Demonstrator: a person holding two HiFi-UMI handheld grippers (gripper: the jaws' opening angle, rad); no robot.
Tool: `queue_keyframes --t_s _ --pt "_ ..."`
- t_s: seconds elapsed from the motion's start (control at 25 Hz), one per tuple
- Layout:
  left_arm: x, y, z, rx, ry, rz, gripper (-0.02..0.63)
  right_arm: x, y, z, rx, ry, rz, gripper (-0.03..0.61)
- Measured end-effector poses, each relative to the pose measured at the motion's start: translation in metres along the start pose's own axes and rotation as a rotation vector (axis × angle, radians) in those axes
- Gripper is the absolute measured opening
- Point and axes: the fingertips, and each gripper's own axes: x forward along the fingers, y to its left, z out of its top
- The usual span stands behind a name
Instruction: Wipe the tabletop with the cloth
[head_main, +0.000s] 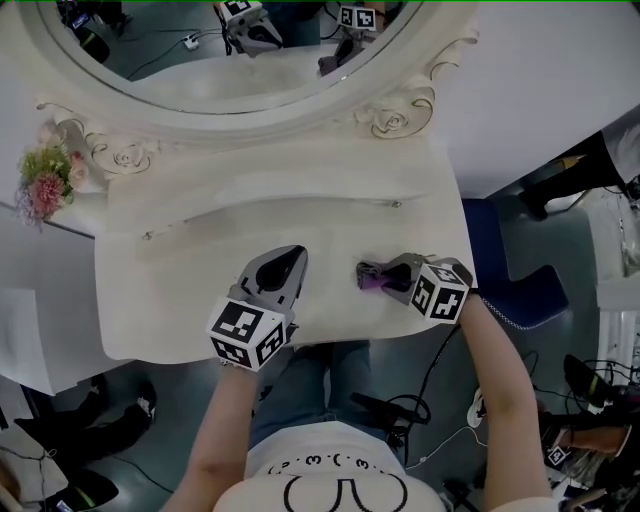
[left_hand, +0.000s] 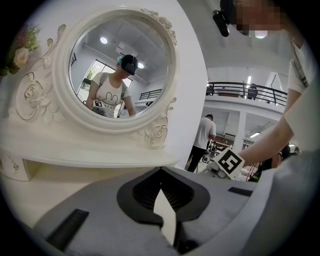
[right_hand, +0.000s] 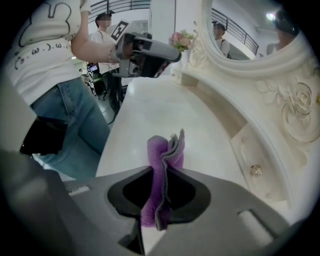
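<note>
Pinching the folded purple cloth (right_hand: 164, 155), the right tool (head_main: 368, 272) sits low over the white bench (head_main: 180, 300) near its front edge; the left tool (head_main: 297, 253), pressed together on nothing, hangs just beside it

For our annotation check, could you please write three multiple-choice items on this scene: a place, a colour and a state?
1. Where are the flowers in the head view? A. left, beside the mirror frame B. right front corner C. on the floor
2. What colour is the cloth? A. white B. green C. purple
3. How is the left gripper? A. wide open B. shut, empty C. shut on the cloth
Answers: 1 A, they sit by the frame's left scroll; 2 C, purple folds show between the right gripper's jaws; 3 B, its jaws meet on nothing.
</note>
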Motion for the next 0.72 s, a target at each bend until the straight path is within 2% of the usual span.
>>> queue_keyframes --t_s 0.2,0.48,0.64,0.72 --pt "0.0 -0.003 0.001 -0.01 -0.015 -0.009 -0.002 -0.002 0.058 0.0 0.018 0.013 0.146 0.067" --pt "-0.005 -0.005 0.006 -0.014 -0.029 -0.021 -0.002 -0.005 0.115 0.002 0.08 0.038 0.324 0.067" --pt "-0.01 0.001 0.005 -0.018 -0.028 -0.012 -0.002 -0.013 0.126 0.011 0.04 0.063 0.377 0.071" --pt "-0.012 0.006 0.003 -0.023 -0.025 -0.003 -0.002 -0.019 0.116 0.027 0.025 0.032 0.351 0.072"
